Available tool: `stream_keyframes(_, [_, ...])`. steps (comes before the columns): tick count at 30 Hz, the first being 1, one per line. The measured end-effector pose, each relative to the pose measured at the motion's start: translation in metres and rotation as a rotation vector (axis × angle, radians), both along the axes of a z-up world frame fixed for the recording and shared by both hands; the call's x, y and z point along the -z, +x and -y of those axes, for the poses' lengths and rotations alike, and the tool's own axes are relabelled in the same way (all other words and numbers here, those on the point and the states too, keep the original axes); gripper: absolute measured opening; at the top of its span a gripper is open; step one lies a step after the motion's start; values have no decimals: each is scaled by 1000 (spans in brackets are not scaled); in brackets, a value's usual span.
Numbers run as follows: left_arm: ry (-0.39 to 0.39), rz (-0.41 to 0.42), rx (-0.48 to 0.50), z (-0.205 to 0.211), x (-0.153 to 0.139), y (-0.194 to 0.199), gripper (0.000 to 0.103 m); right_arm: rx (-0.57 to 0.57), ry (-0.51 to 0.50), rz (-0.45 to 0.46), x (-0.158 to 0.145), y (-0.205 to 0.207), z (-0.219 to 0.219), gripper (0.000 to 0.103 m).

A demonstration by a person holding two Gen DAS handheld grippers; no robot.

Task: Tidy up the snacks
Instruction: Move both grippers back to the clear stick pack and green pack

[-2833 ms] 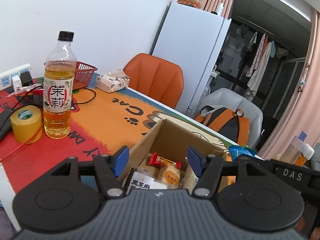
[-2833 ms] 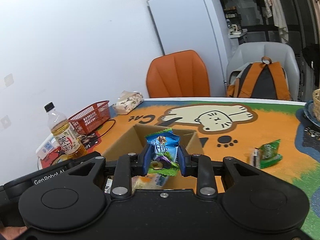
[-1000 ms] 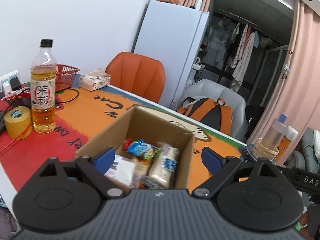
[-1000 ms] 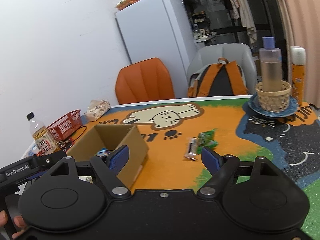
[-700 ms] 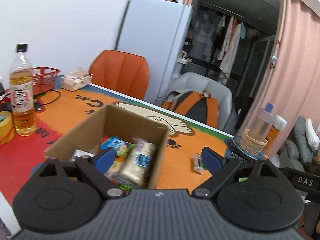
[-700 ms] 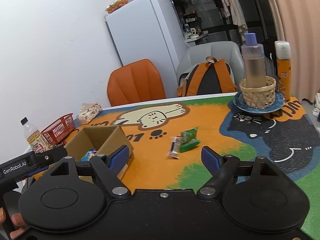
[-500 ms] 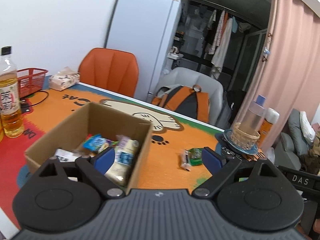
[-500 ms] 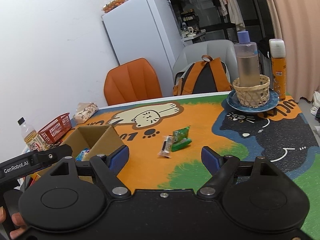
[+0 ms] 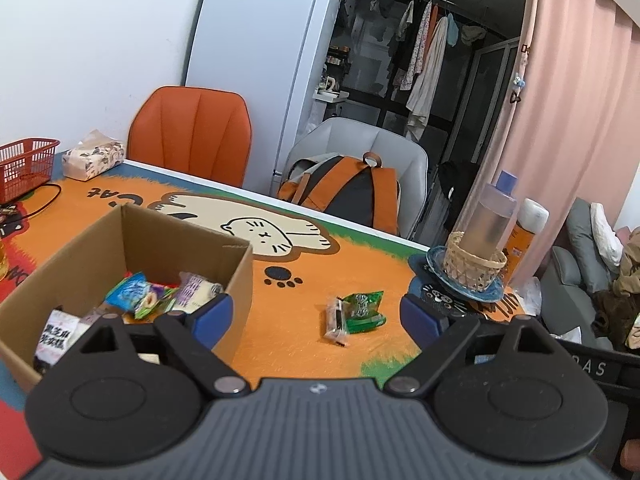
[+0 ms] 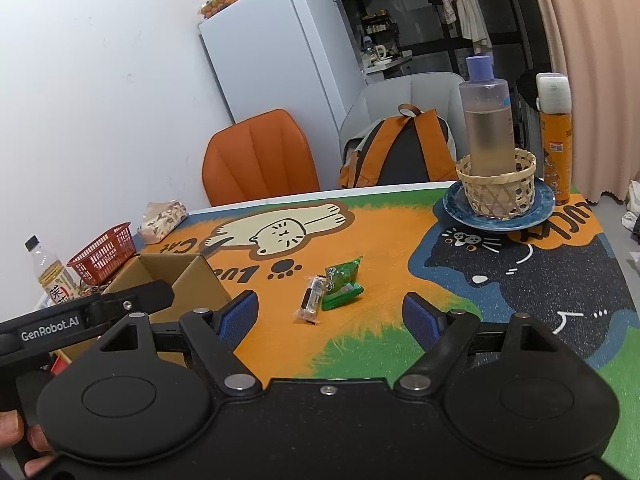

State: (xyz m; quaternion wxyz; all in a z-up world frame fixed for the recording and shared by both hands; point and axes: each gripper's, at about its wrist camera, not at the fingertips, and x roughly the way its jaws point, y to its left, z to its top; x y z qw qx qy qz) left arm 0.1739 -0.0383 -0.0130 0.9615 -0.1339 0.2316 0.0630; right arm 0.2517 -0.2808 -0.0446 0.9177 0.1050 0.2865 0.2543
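Two snacks lie loose on the orange part of the table mat: a green packet and a slim clear-wrapped bar, touching along one side. The bar lies flat with its long axis running from near to far in both wrist views, tilted slightly; its near end points toward the grippers and its far end toward the cat drawing. The packet sits on the bar's right, flat, with one corner pointing away toward the far table edge. Its print is too small to read.

A box stands on the mat left of the pair, apart from them, open at the top. It holds several wrapped snacks, among them a blue packet and a pale one.

Left gripper: jaws wide apart, nothing between them. The left finger overlaps the box's near corner in the picture; contact cannot be told. They have just been closing a little.

Right gripper: jaws released, wide, empty. Both loose snacks appear in the gap between its fingers, farther off on the mat, untouched.
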Motion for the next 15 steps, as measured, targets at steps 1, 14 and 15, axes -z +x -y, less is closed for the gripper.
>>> stream_keyframes(1, [-2, 1, -3, 1, 0, 2, 90, -4, 7, -8, 0, 3, 0, 79])
stream_keyframes(14, [-38, -44, -26, 0, 7, 37, 63, -39, 32, -58, 4, 43, -11, 72])
stream_keyframes(15, [-43, -52, -26, 0, 8, 40, 60, -41, 34, -64, 5, 47, -12, 70])
